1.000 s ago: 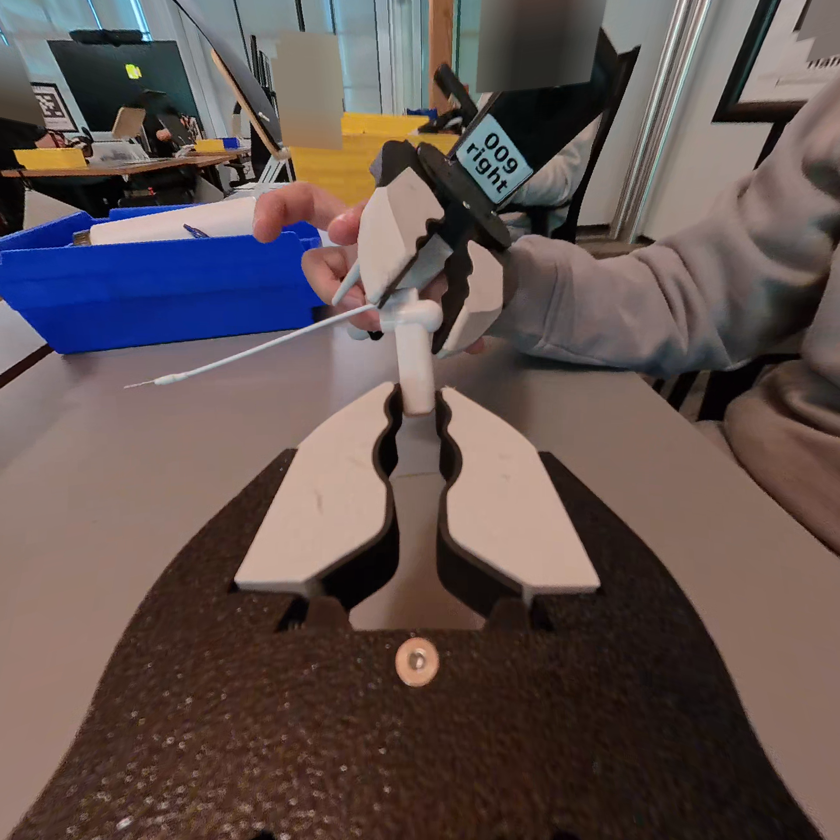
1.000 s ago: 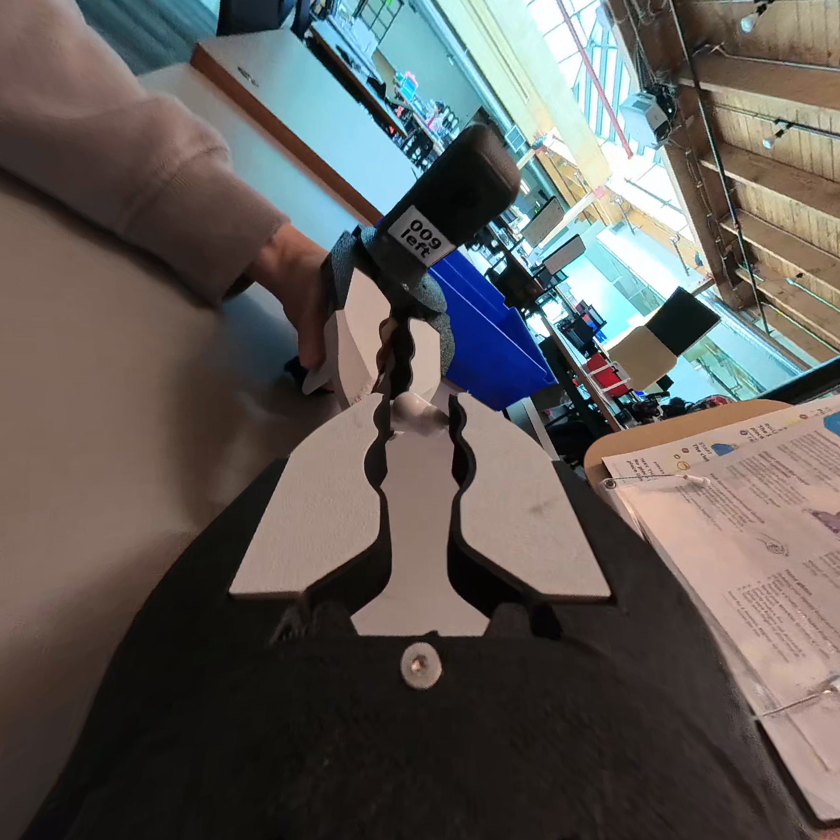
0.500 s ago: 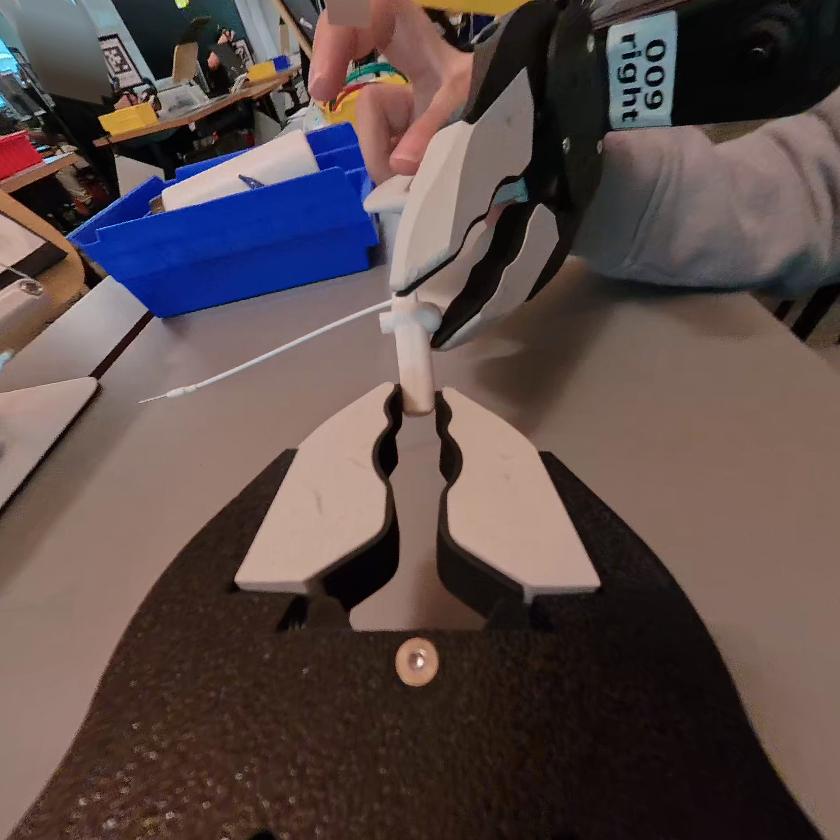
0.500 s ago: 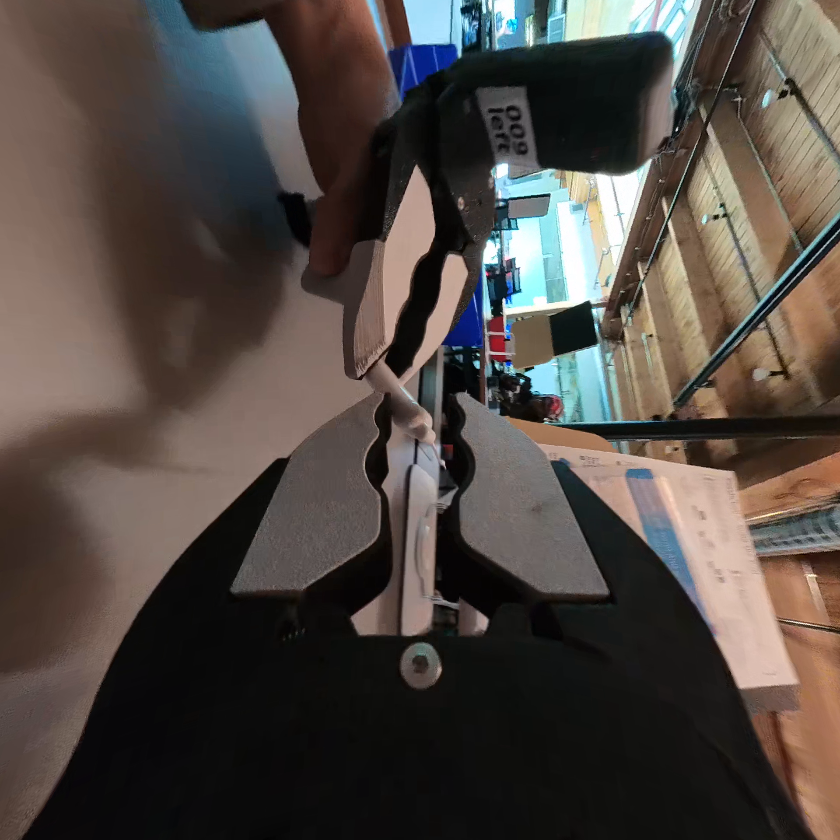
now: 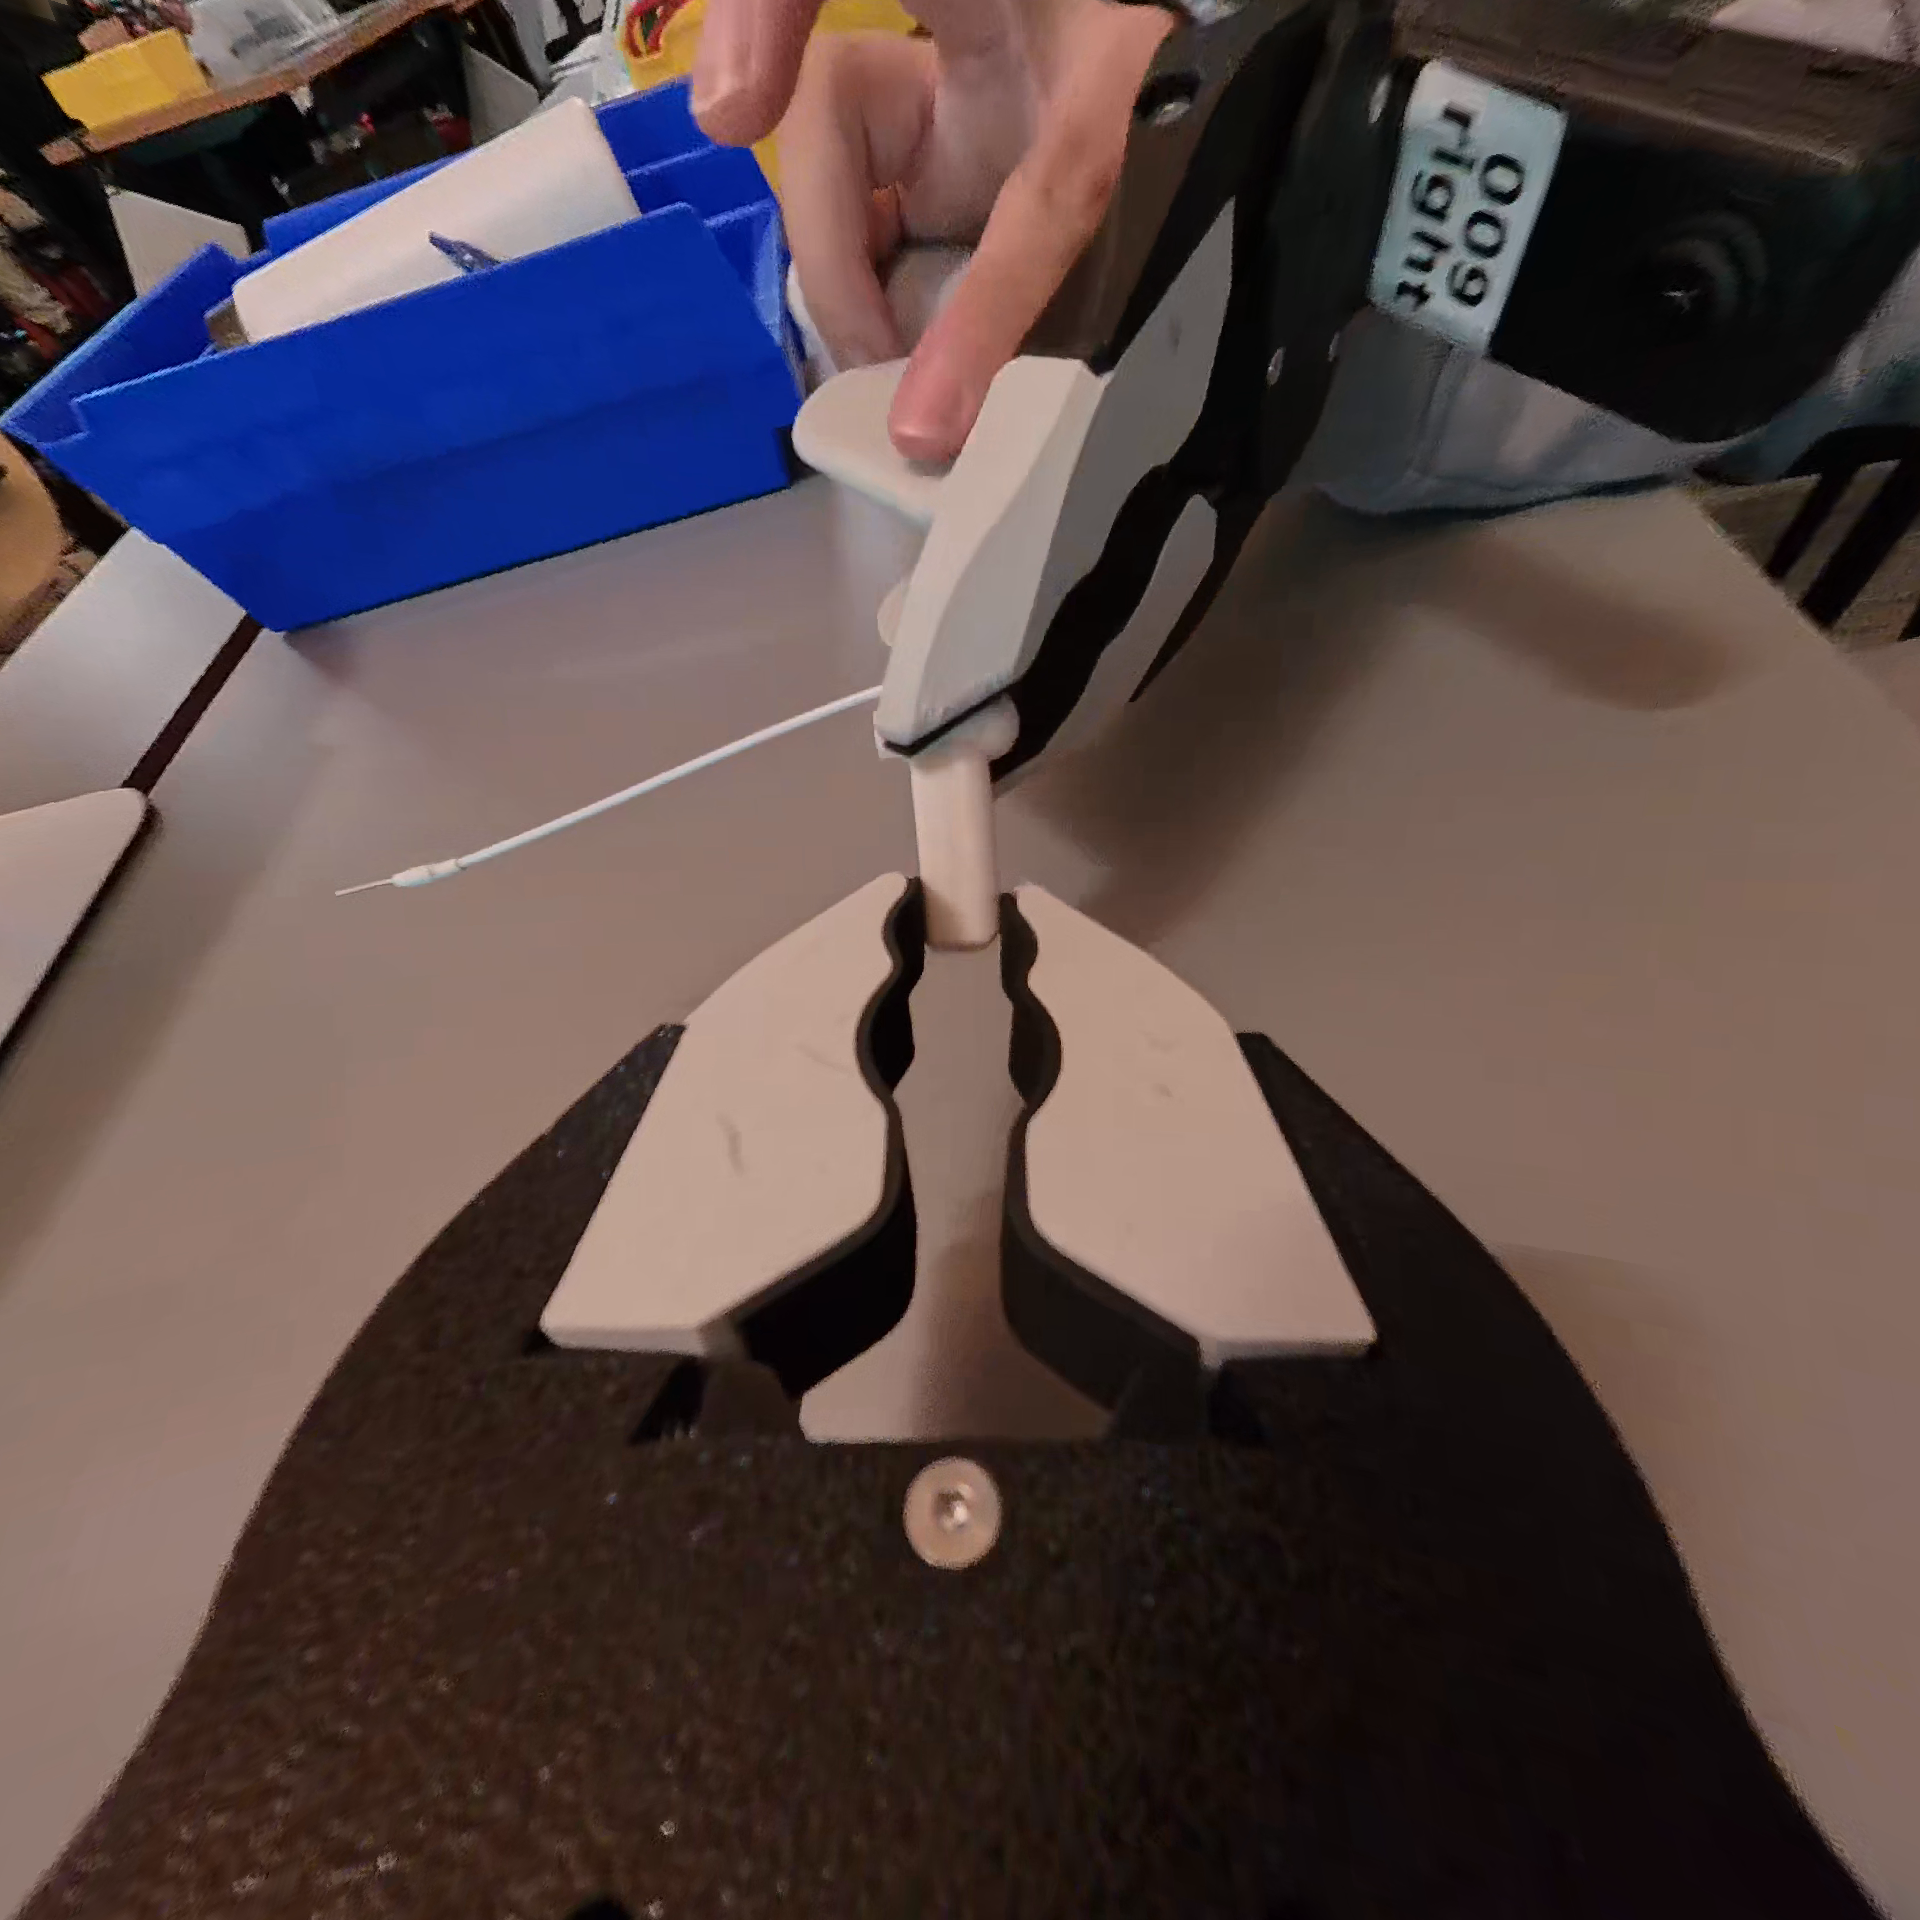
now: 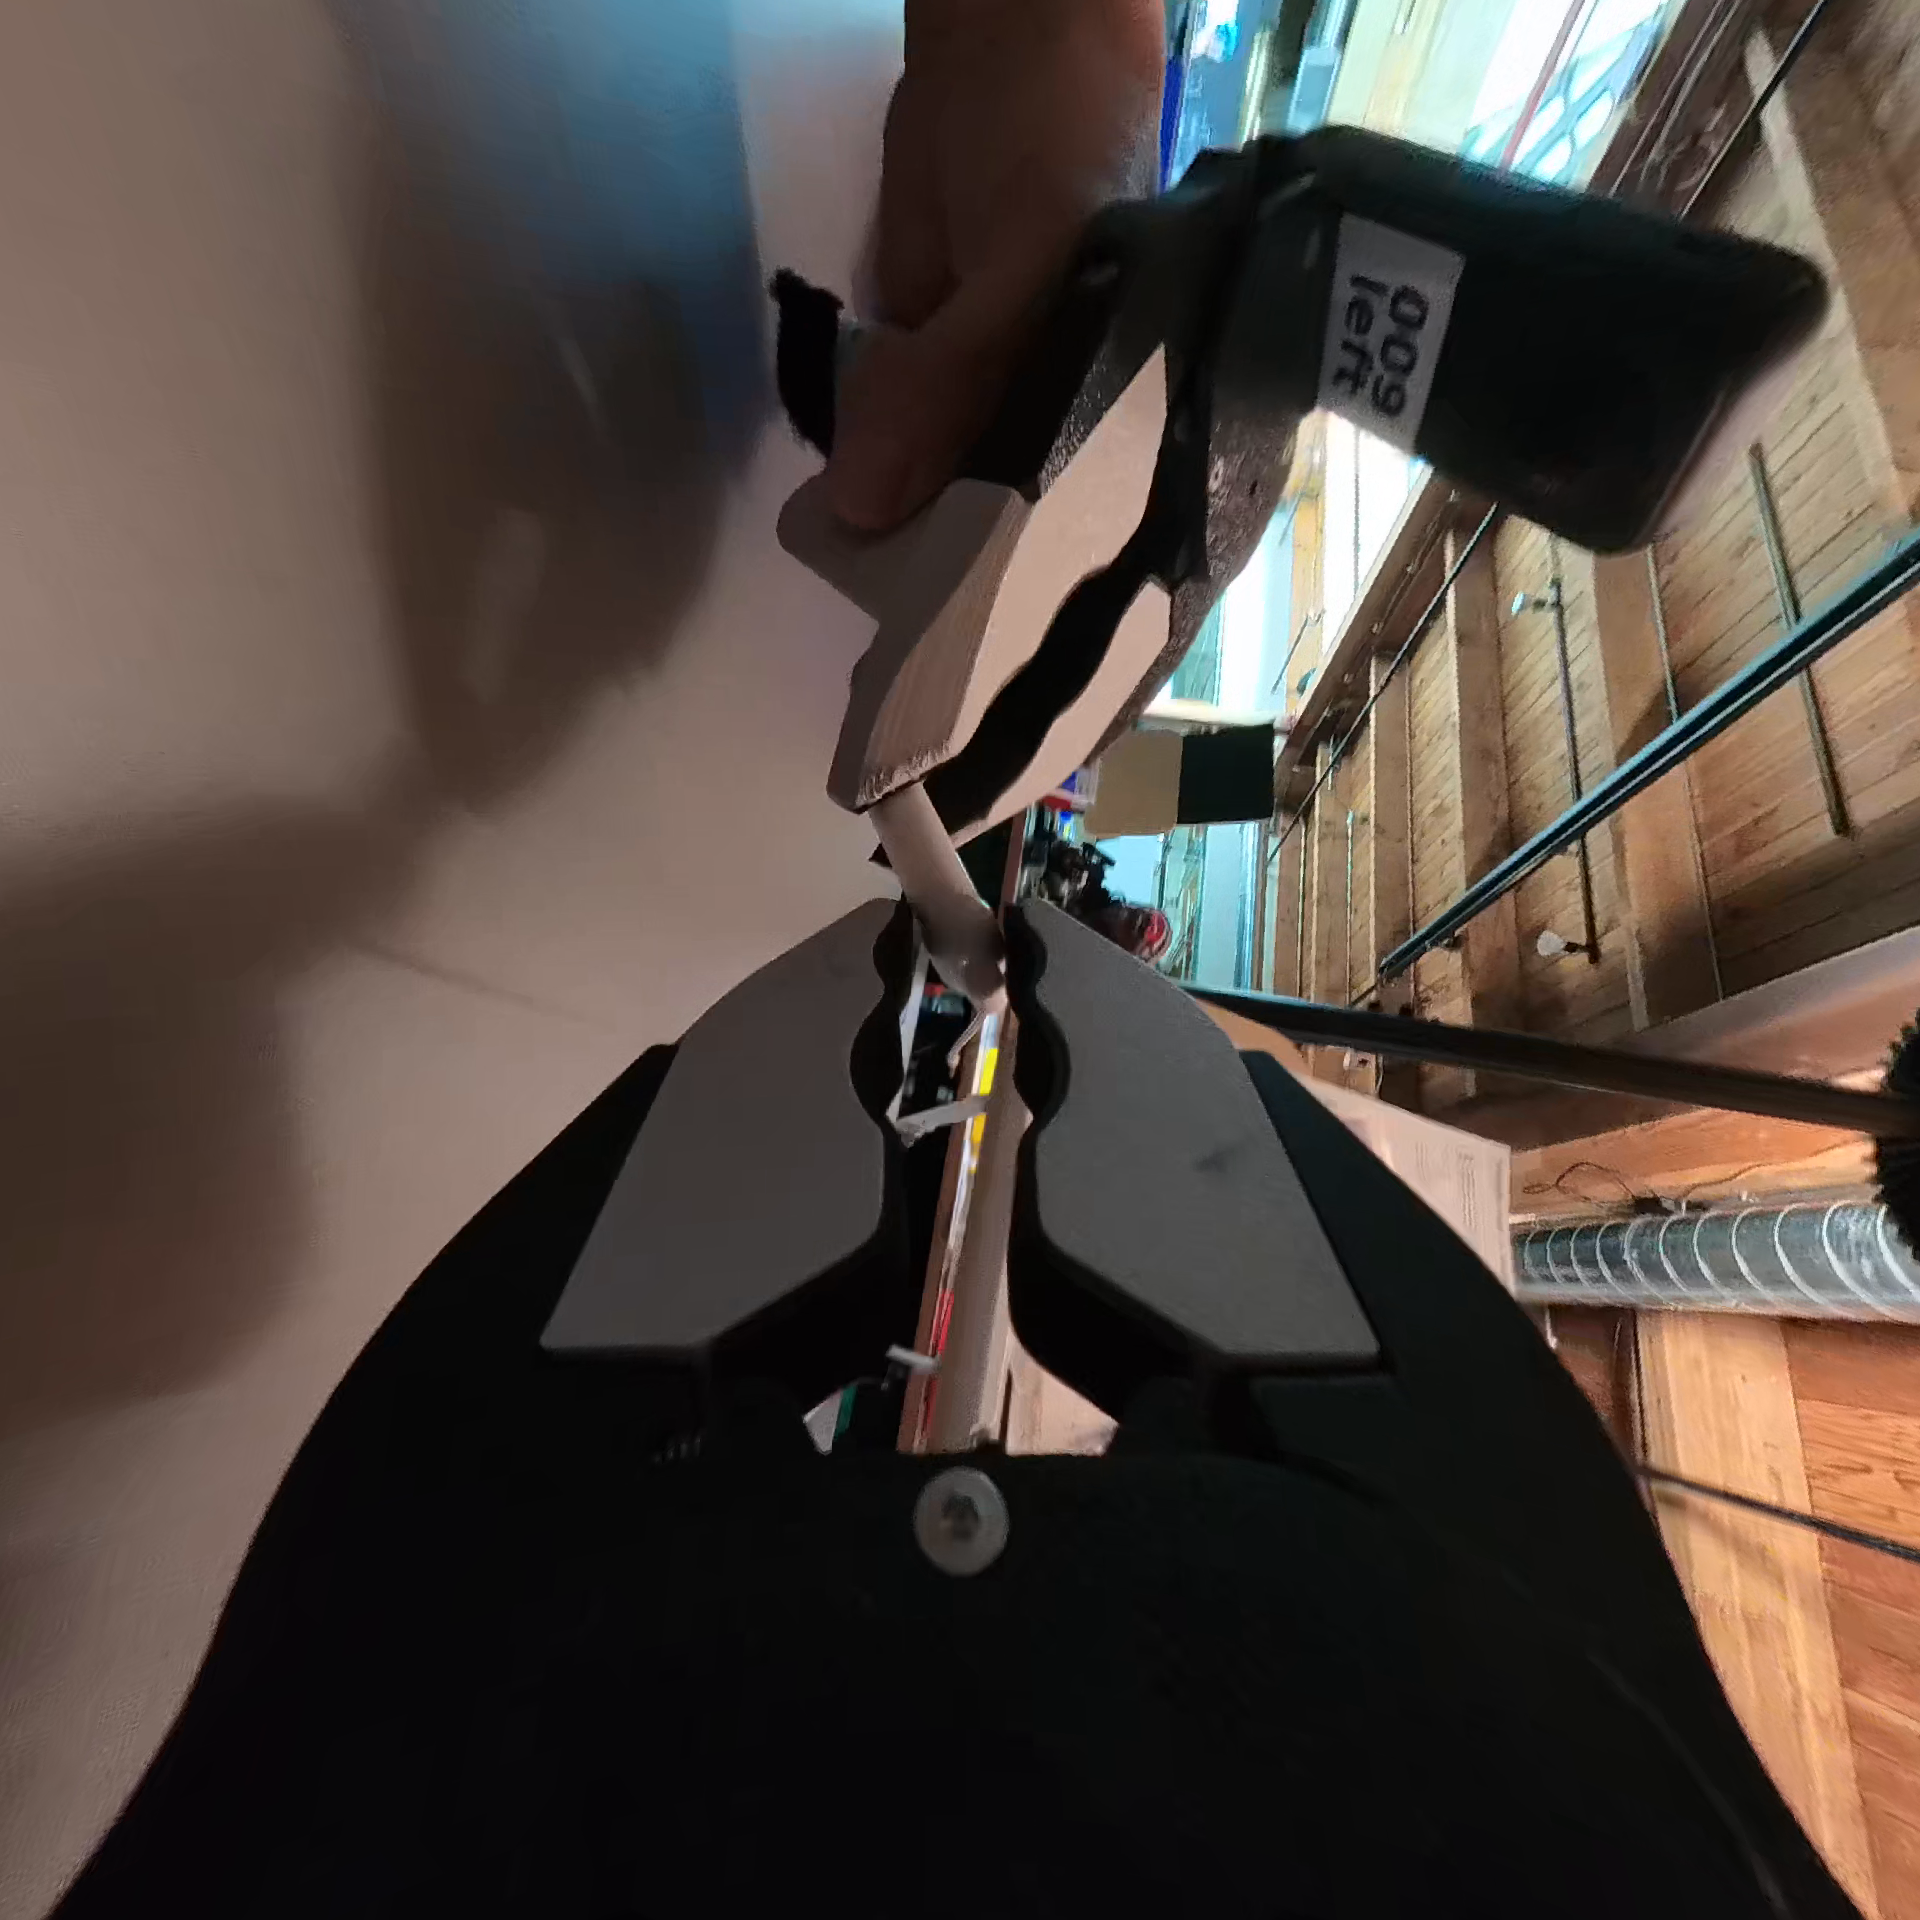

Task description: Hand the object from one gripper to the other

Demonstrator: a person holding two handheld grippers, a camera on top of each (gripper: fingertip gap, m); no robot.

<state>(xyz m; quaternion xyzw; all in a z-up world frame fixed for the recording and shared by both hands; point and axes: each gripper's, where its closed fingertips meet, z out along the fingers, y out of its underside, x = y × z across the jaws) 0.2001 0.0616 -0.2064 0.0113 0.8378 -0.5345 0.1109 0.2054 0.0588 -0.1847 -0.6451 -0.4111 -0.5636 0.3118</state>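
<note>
The object [image 5: 954, 862] is a short white cylinder with a knob on top and a thin white wire [image 5: 644, 790] sticking out to the left. My left gripper [image 5: 958, 914] is shut on the cylinder's lower end and holds it upright above the grey table [image 5: 1455, 831]. My right gripper [image 5: 940, 732] comes down from above, and its fingertips pinch the knob. In the right wrist view my right gripper [image 6: 956, 935] is shut on the object [image 6: 930, 862], and the left gripper [image 6: 904, 800] holds the other end.
A blue bin [image 5: 416, 447] with a white roll [image 5: 447, 218] in it stands at the back left of the table. A pale board [image 5: 52, 883] lies at the left edge. A person's hand [image 5: 935, 208] holds the right gripper close above.
The right gripper has swung closer over the object and its jaws have narrowed onto the knob. The left gripper has kept its hold on the cylinder.
</note>
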